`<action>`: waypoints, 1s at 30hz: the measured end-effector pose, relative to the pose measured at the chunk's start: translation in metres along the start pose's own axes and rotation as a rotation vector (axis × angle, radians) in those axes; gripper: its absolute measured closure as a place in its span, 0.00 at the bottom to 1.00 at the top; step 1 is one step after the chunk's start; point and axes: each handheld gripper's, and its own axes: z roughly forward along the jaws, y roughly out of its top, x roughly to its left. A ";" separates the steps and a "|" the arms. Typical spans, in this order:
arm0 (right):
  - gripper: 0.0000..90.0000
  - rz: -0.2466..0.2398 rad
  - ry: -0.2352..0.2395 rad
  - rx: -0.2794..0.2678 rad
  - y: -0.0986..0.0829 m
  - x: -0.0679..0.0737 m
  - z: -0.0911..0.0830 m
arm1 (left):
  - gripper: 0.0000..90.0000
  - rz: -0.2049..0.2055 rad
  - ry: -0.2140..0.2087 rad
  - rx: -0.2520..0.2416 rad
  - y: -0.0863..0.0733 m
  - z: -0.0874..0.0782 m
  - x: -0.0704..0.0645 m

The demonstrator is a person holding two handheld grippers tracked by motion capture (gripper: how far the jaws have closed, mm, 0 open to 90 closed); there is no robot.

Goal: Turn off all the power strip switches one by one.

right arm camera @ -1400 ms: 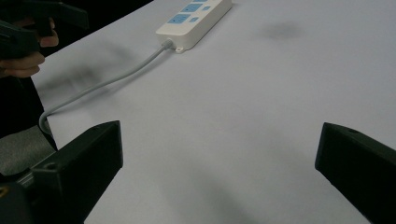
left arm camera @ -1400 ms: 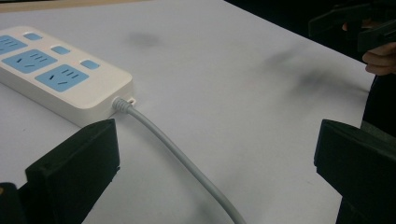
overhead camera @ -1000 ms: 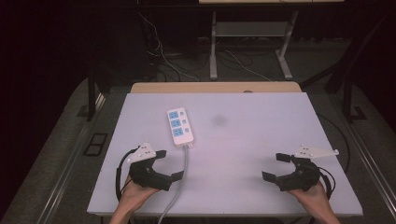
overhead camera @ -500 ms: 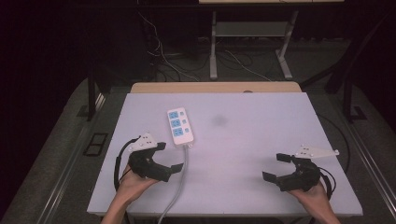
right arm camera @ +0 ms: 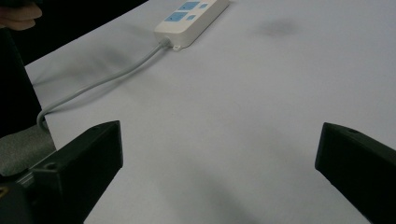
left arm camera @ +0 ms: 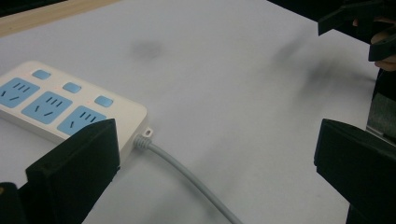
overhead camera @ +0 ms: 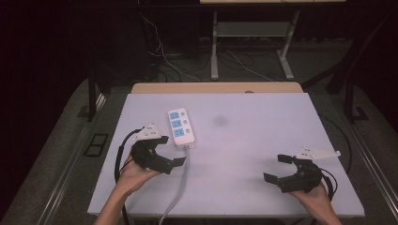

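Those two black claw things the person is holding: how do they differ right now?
The left gripper sits close beside the power strip, with one jaw near the strip's grey cord; the right gripper rests over bare table, far from the strip. The left gripper's jaws point towards the table's middle from the left; the right gripper's point leftward from the near right corner. Both have their jaws wide open and hold nothing.

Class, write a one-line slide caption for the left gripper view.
Open left claw approaches white power strip and its grey cord.
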 end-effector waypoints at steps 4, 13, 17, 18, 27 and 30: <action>0.01 0.000 -0.004 0.001 0.000 0.000 0.000 | 0.00 0.002 -0.005 0.014 0.004 0.002 0.004; 0.01 -0.003 -0.005 0.003 0.000 0.000 0.000 | 0.00 0.024 -0.018 0.054 0.017 0.010 0.009; 0.01 -0.009 -0.002 0.006 0.000 0.001 0.000 | 0.00 0.039 -0.024 0.074 0.023 0.016 0.011; 0.01 -0.010 -0.002 0.009 -0.001 0.001 0.001 | 0.00 0.040 -0.025 0.079 0.024 0.017 0.012; 0.01 -0.009 -0.004 0.008 -0.001 0.001 0.000 | 0.00 0.073 -0.030 0.124 0.037 0.023 0.020; 0.01 -0.008 -0.005 0.009 -0.001 0.000 0.001 | 0.00 0.077 -0.027 0.132 0.042 0.024 0.023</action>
